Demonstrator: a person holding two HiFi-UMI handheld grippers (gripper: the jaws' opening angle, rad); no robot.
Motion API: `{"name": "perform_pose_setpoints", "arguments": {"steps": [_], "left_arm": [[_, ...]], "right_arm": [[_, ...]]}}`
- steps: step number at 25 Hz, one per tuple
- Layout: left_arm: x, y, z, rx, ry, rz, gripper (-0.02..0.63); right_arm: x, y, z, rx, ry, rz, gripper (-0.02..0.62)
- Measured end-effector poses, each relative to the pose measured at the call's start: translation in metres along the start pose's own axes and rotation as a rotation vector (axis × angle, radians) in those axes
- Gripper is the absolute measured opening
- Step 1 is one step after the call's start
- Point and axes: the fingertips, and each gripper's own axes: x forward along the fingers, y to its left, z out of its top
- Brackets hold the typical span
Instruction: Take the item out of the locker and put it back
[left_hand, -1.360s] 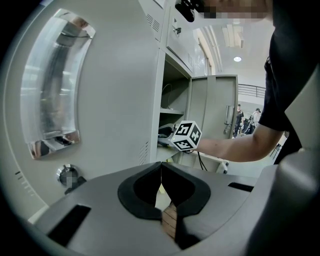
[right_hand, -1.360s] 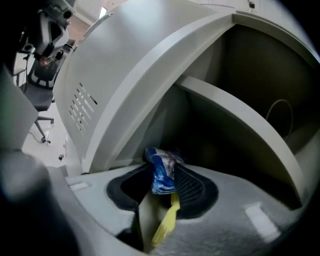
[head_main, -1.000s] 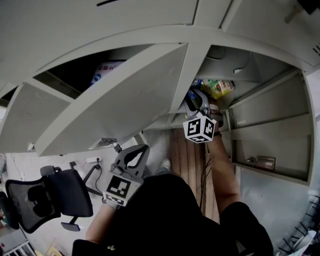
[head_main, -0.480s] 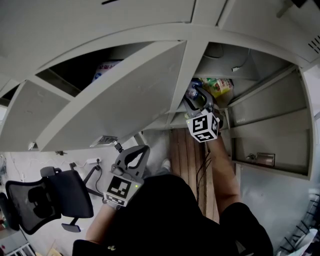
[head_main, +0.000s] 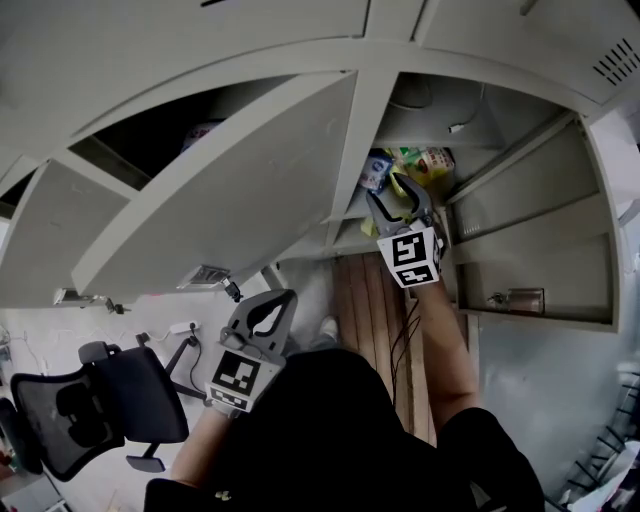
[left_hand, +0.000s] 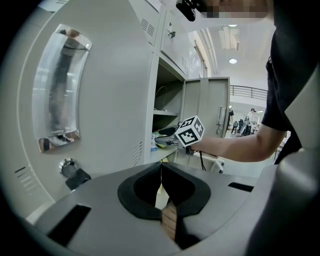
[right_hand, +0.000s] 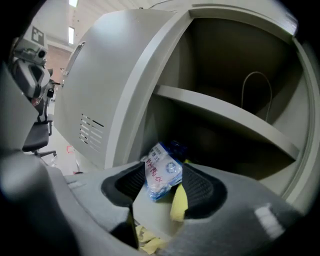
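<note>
The open locker compartment (head_main: 440, 130) holds a blue-and-white packet (head_main: 376, 170) and a yellow-green packet (head_main: 425, 165) on its shelf. My right gripper (head_main: 392, 205) reaches into that compartment. Its jaws have just been opening and stand wide. In the right gripper view the blue-and-white packet (right_hand: 162, 172) lies between the jaws of the right gripper (right_hand: 162, 184), and the pads do not press on it. A yellow wrapper (right_hand: 178, 202) lies under it. My left gripper (head_main: 280, 298) hangs low beside my body, shut and empty, with its jaws meeting in the left gripper view (left_hand: 161, 172).
The swung-out locker door (head_main: 230, 200) stands left of the right gripper. A lower door with a latch (head_main: 515, 300) is open at the right. An office chair (head_main: 90, 400) stands at the lower left. A cable loop (right_hand: 257, 95) hangs above the inner shelf (right_hand: 220, 117).
The right gripper has risen a little toward the shelf and rolled, its marker cube now facing differently. The packets show more plainly in the compartment. The left gripper has kept its place.
</note>
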Motion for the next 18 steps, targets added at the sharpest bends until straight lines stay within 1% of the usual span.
{"name": "perform_pose_setpoints", "arguments": {"steps": [2,6,10,18], "left_arm": [[-0.001,-0.003,0.003,-0.019,-0.002,-0.005,0.011],[-0.003,-0.006,0.000,0.036,-0.018,-0.045,0.011],[-0.005,-0.011,0.001,0.046,-0.031,-0.075,0.011],[-0.006,-0.024,0.004,0.053,-0.054,-0.147,0.011]], "right_arm": [[-0.008,0.000,0.001,0.046,-0.017,-0.002,0.230],[-0.032,0.004,0.006,0.115,-0.024,-0.017,0.222],[-0.058,0.011,0.012,0.140,-0.029,-0.032,0.218],[-0.109,0.028,0.023,0.188,-0.050,-0.087,0.134]]}}
